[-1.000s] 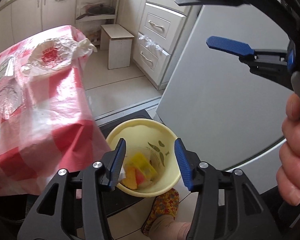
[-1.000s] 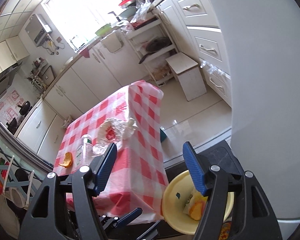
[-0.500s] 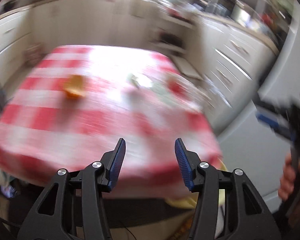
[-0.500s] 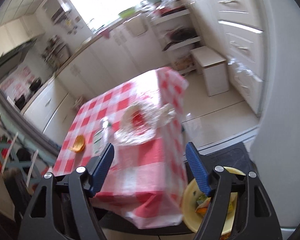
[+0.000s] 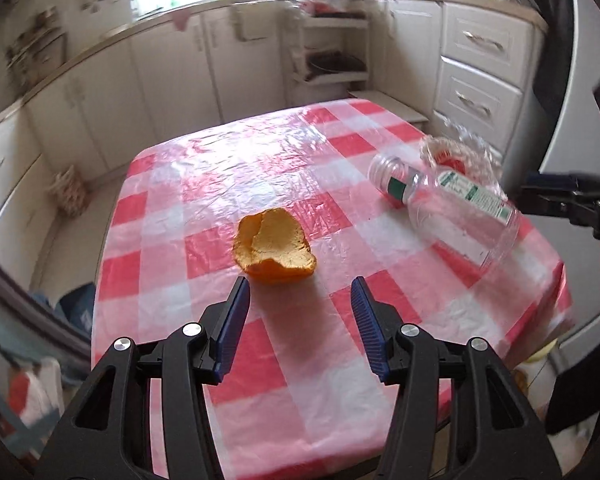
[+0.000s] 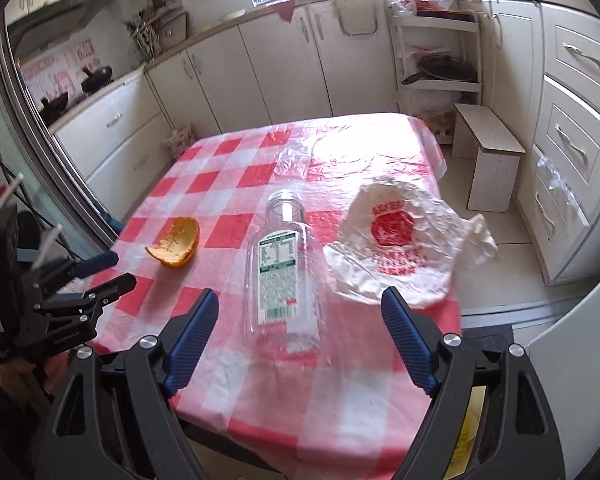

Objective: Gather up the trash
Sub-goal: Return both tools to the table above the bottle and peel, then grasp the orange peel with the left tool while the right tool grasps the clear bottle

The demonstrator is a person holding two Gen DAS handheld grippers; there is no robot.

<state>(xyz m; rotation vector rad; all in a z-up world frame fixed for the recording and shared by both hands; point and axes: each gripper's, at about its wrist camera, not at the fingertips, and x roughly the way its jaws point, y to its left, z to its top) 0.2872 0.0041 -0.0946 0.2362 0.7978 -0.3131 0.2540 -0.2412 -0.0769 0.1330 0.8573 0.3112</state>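
Observation:
An orange peel (image 5: 274, 250) lies on the red-and-white checked tablecloth (image 5: 228, 184), just beyond my open, empty left gripper (image 5: 300, 294). In the right wrist view the peel (image 6: 176, 244) is at the left. A clear empty plastic bottle (image 6: 284, 268) lies on its side ahead of my open, empty right gripper (image 6: 300, 304). A crumpled white plastic bag with red print (image 6: 396, 240) lies to its right near the table edge. The bottle (image 5: 448, 208) and bag (image 5: 456, 152) also show in the left wrist view.
A yellow bin (image 6: 466, 436) sits on the floor beside the table's near right corner, mostly hidden. A small white stool (image 6: 492, 152) stands beyond the table. Cabinets line the far wall and right side. The left gripper shows at left in the right wrist view (image 6: 92, 276).
Both grippers swung up from the yellow bin to the tabletop. The left one now faces the orange peel; the right one now faces the bottle. Both stay open.

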